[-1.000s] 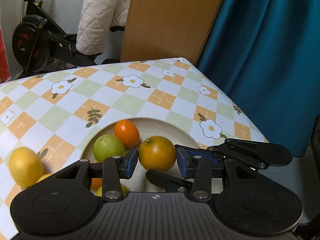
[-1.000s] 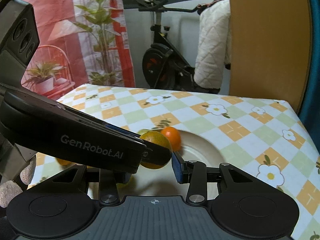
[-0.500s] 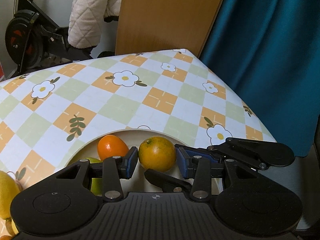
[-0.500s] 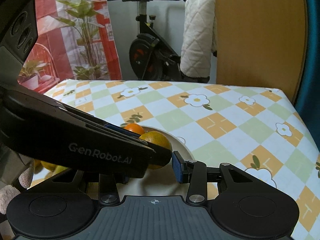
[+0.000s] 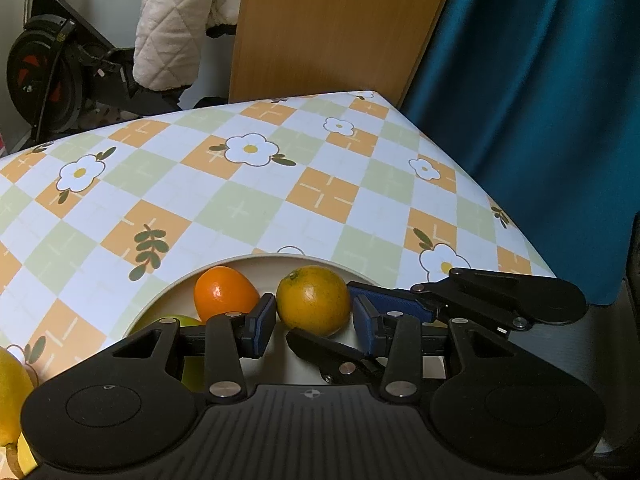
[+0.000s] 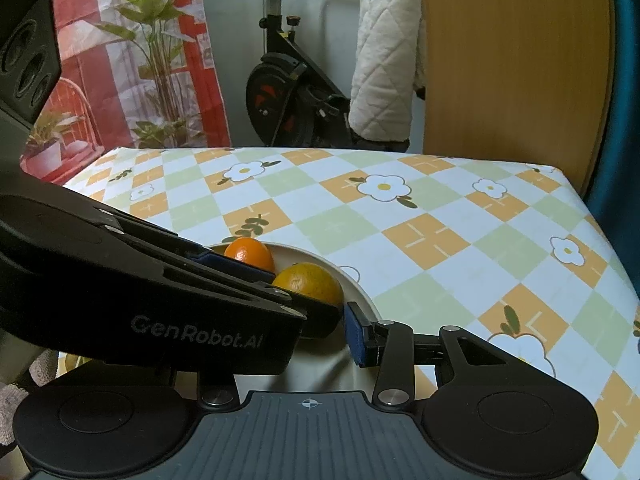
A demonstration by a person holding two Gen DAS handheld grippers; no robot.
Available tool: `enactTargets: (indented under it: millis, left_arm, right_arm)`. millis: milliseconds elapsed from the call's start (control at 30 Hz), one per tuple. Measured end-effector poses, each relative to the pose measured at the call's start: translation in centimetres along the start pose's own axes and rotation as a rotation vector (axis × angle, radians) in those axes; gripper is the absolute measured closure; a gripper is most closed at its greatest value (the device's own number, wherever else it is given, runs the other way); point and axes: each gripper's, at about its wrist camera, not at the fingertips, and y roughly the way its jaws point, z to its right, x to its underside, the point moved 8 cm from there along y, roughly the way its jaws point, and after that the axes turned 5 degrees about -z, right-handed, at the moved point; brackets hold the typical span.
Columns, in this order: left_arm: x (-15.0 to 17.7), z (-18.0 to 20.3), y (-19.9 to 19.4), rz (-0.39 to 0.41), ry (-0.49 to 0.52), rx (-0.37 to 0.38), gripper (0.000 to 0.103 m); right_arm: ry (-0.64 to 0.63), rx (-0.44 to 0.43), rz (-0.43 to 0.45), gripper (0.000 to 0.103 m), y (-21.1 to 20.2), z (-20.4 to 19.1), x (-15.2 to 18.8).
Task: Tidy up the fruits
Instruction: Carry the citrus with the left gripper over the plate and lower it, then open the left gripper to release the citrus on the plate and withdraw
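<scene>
Your left gripper (image 5: 314,322) clamps the orange (image 5: 313,298) over the plate (image 5: 256,258); your right gripper's (image 6: 320,334) jaw state cannot be told.

Your tabletop (image 5: 256,216) has a checked floral cover. Near edge: a cream plate (image 5: 160,300) lies on it, a yellow fruit (image 5: 10,392) at its left.
</scene>
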Motion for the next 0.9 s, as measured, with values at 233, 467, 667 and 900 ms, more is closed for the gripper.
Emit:
enactTargets:
  millis: [233,467,667,900]
  left_arm:
    - [0.1,0.1,-1.5,0.019,0.011,-0.004,0.058]
    - [0.5,-0.3,-3.6,0.050,0.009,-0.010,0.058]
    - [1.3,-0.9,-5.6,0.071,0.008,-0.019,0.058]
    - [2.5,-1.9,-7.7,0.088,-0.006,-0.031,0.058]
  right_arm:
    - [0.006,0.020,0.003,0.062,-0.7,-0.3,-0.2]
    - [0.008,0.018,0.020,0.060,-2.3,-1.3,-0.6]
    - [0.009,0.006,0.033,0.060,-3.6,-2.9,-0.6]
    - [0.008,-0.016,0.042,0.060,-4.8,-5.4,-0.3]
